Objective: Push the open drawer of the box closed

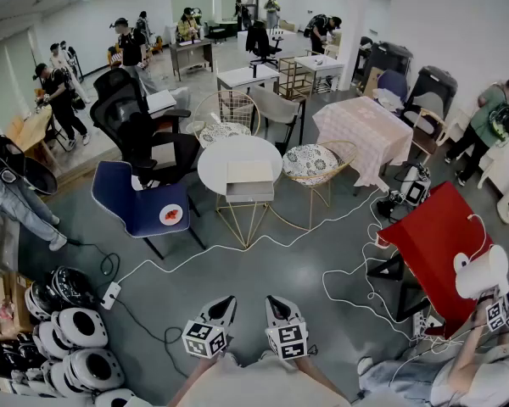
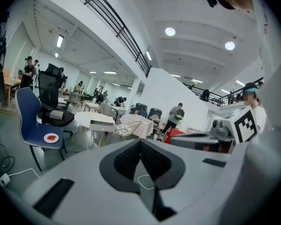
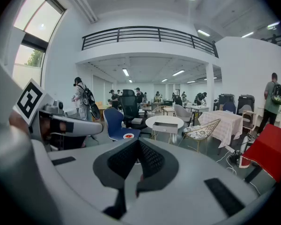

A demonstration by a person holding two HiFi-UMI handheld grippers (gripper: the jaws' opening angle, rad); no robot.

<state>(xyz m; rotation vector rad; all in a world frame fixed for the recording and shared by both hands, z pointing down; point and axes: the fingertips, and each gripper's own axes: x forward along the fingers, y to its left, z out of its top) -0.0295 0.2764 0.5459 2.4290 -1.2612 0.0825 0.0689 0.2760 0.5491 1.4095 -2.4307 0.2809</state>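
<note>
White board or plastic, by the look of it, makes up the box. It sits on the round table at the edge nearest the person, well apart from both grippers. Its drawer is pulled out towards that edge and seems to jut just past it.

The left gripper and right gripper are low in the head view, side by side. Each has its jaws pressed together on nothing, as each gripper's own view confirms.

The box will probably be light and stiff, and its smooth base may well skate across the tabletop when the drawer is pushed. The drawer front is flat and rigid, so there is no need to pinch it. The best contact looks like the middle of that front face, met squarely with closed jaw tips so the drawer does not skew. Steadying the box's far side with the other gripper may help.

By count there is one box, one open drawer, one round table and two grippers. Off the table's left edge stands one blue chair carrying one plate.
</note>
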